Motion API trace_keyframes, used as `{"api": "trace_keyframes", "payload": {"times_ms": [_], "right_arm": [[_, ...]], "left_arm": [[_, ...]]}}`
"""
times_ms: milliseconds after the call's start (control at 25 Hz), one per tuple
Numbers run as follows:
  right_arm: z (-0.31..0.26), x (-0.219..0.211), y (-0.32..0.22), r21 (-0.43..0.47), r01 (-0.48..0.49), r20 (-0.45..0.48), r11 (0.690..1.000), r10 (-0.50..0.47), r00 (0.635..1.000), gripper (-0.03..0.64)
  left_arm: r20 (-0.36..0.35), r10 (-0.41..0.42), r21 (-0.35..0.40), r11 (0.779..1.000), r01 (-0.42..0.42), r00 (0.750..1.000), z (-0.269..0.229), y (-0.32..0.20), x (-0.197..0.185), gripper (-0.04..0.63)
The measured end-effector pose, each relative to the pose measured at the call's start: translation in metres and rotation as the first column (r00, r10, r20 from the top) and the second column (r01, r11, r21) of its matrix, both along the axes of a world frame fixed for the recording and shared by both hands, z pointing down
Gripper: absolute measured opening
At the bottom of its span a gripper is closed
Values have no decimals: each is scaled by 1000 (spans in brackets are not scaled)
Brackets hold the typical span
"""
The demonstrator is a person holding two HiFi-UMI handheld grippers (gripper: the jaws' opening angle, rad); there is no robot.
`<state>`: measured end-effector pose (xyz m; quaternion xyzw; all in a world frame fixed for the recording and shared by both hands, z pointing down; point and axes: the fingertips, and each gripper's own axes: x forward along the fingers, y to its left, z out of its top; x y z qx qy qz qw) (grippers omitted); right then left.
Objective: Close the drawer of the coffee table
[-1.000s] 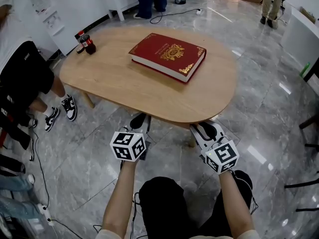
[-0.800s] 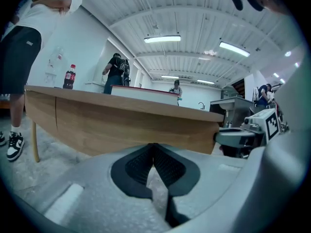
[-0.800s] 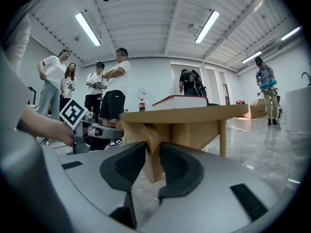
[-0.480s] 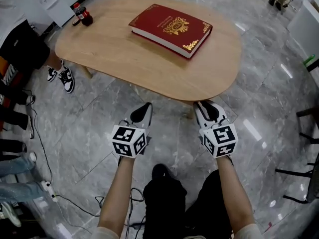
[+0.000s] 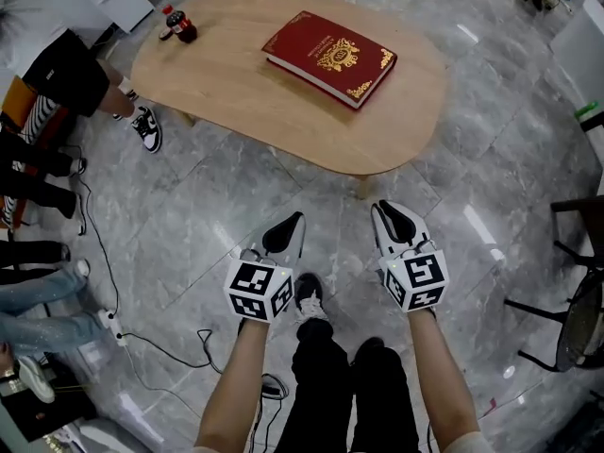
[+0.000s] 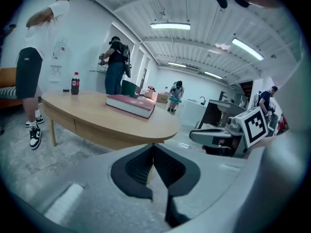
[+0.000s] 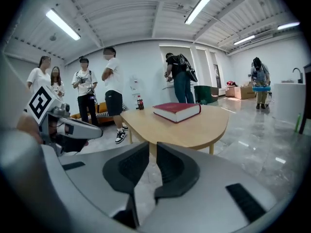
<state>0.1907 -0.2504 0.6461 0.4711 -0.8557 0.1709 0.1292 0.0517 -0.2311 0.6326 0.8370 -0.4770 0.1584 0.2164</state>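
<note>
the coffee table (image 5: 283, 111) is found well ahead of both grippers, neither nearer; no drawer is seen standing out. left gripper (image 5: 293, 219) is pressed together, empty; right gripper (image 5: 391, 209), jaws just closed further, is left slightly apart, empty.

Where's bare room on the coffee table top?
Wide bare stretch of tabletop between cola bottle and red book, running along the near edge; smaller patch at the right end past the book. Floor at left crowded: legs, cables.
</note>
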Motion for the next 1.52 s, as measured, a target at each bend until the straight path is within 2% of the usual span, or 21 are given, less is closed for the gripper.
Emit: {"api": "trace_keyframes", "payload": {"times_ms": [120,240,320,440,600,760,920,1120,1320,1520], "right_arm": [[-47,-2,17,-16,2,19,1000,-2,1000,58],[-90,-13,34,-38,46,-5,998,-47,999,58],[-119,-20,48,-57,77,-32,995,-79,996,58],[-170,-23,65,-89,72,-26,993,-75,997,58],[-237,-30,79,-111,37,4,993,-37,999,56],[-300,-37,87,-113,39,2,993,-39,999,51],[-334,-33,106,-133,-7,50,991,14,999,48],[-357,-36,121,-120,-21,84,992,31,996,44],[-380,-35,146,-78,-2,94,997,9,995,41],[-393,-25,173,-57,20,119,998,-14,993,20]], "left_arm": [[-6,-29,-24,999,29,1000,-46,25,1,9],[-5,-50,-50,997,50,999,-96,43,1,9],[11,-34,-65,997,34,999,-131,55,4,9],[39,2,-76,997,1,999,-185,70,8,9],[10,7,-91,996,-6,1000,-250,82,-2,9],[-25,-40,-102,994,37,999,-303,93,-13,9],[-4,-66,-102,993,65,998,-324,107,-19,9],[-17,-138,-39,990,137,990,-365,118,-23,9],[-40,-207,-4,978,207,977,-390,148,-16,9],[-66,-259,-18,966,258,964,-386,183,-4,9]]}}
